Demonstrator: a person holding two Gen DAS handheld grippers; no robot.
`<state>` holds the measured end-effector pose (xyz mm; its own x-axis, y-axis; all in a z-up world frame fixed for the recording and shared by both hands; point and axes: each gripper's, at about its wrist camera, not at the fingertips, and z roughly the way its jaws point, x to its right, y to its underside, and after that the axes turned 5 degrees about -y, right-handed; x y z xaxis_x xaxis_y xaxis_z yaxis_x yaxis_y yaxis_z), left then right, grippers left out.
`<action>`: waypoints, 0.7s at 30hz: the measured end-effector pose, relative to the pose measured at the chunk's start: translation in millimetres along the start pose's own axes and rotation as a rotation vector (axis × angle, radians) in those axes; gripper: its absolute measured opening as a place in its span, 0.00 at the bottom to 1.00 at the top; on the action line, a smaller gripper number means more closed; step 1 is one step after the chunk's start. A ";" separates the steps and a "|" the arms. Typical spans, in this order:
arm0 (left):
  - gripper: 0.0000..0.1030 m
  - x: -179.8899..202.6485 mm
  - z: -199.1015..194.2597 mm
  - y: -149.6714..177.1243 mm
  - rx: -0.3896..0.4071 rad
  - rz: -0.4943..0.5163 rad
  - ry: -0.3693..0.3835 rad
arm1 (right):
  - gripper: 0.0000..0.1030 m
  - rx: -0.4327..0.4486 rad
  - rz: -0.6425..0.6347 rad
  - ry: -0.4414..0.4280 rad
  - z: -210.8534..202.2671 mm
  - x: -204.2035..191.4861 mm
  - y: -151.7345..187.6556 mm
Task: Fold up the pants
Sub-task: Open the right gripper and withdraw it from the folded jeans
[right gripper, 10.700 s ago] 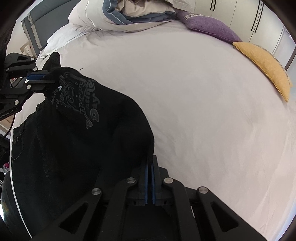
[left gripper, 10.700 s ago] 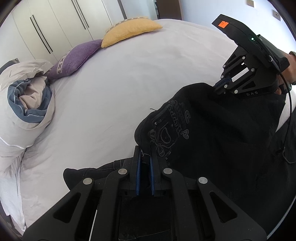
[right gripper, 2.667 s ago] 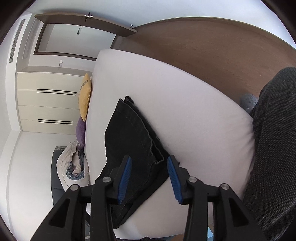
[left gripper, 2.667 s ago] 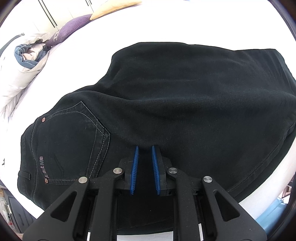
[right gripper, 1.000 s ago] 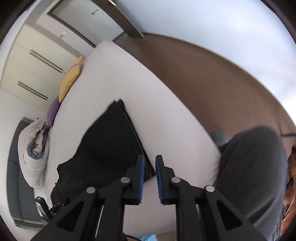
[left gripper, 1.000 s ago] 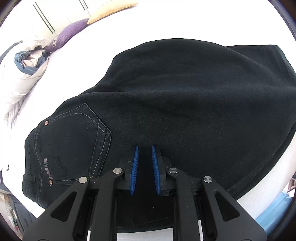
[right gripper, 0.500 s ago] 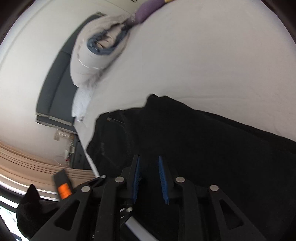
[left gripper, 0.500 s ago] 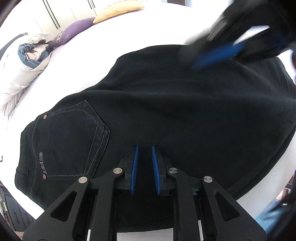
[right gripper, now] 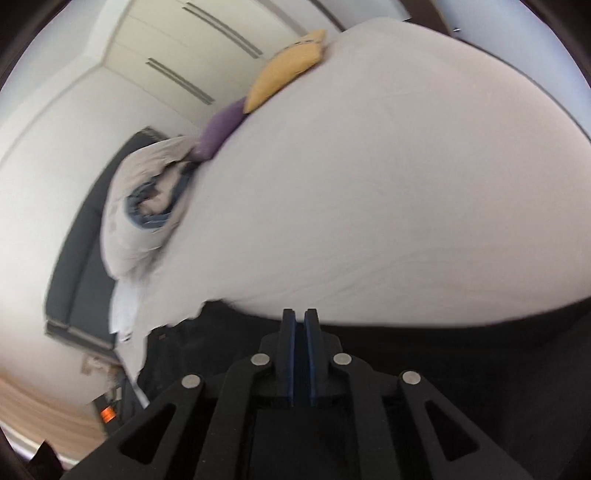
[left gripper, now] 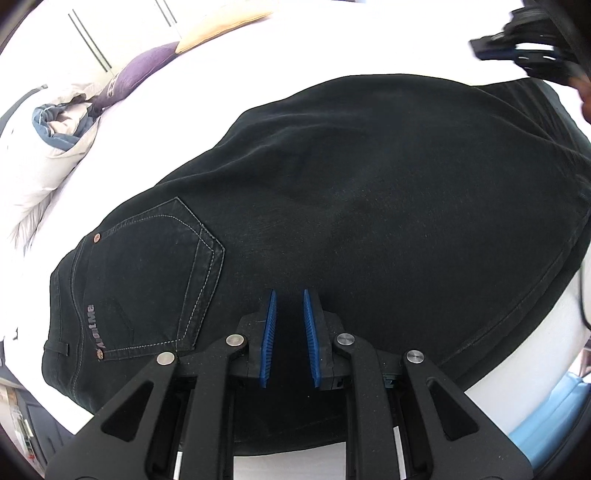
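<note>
1. Left gripper (left gripper: 289,293): the jaws stand a little apart, tips down at the black pants (left gripper: 369,166) just right of the back pocket (left gripper: 147,277). No ridge of cloth rises between the pads, so I judge this a hold-down at most, not a pinch.
2. Right gripper (right gripper: 299,314): the jaws have just been closing and are all but together, with only a thin dark slit left. The tips sit over the far edge of the pants where black meets the white sheet. This view is smeared, and I cannot tell whether cloth is nipped in the slit.
3. Pants: laid flat and lengthwise along the near edge of the bed (left gripper: 295,48), waistband to the left, legs running to the right. The legs appear stacked one on the other, so the next fold is probably across the length.
4. Surroundings: a purple cushion (left gripper: 136,70), a yellow cushion (left gripper: 218,22) and a bundled duvet (left gripper: 48,140) lie well apart from the work.
5. Risks:
   - The right jaws may catch only the top layer, and the legs would then part on lifting.
   - With the left jaws unclamped, a pull from the right could drag the whole garment and skew the fold.
   - The garment lies at the mattress edge, so a slip could take it to the floor.
</note>
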<state>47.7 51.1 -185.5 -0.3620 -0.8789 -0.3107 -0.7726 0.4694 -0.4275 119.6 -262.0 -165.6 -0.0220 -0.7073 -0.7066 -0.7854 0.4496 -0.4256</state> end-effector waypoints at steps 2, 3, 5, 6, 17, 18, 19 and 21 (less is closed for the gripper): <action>0.15 1.2 2.3 -1.1 -0.001 -0.003 -0.009 | 0.26 -0.047 -0.048 -0.086 5.0 -13.8 22.4; 0.15 4.1 2.4 -2.0 0.001 0.004 -0.018 | 0.36 -0.058 -0.057 -0.084 10.0 -11.9 32.1; 0.15 4.5 4.0 -2.9 0.000 0.015 -0.021 | 0.38 -0.095 0.030 0.007 25.3 14.3 43.6; 0.15 3.8 4.1 -2.4 -0.005 0.016 -0.017 | 0.14 -0.088 0.102 0.045 27.1 38.0 44.7; 0.15 -3.3 3.8 4.4 -0.016 -0.021 -0.004 | 0.00 0.293 0.305 0.432 -127.0 120.4 19.1; 0.15 -3.3 3.4 5.7 -0.016 -0.020 -0.008 | 0.05 0.306 0.260 0.469 -129.6 104.3 17.5; 0.15 -3.1 3.6 5.4 -0.017 -0.021 -0.011 | 0.08 0.328 0.244 0.411 -130.7 91.3 16.5; 0.15 -1.9 4.8 3.6 -0.021 -0.022 -0.016 | 0.13 0.309 0.212 0.178 -113.1 65.9 14.4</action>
<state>48.1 54.9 -190.6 -0.3363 -0.8874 -0.3153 -0.7912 0.4478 -0.4165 36.9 -363.8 -154.4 -0.2917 -0.6523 -0.6996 -0.5300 0.7190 -0.4495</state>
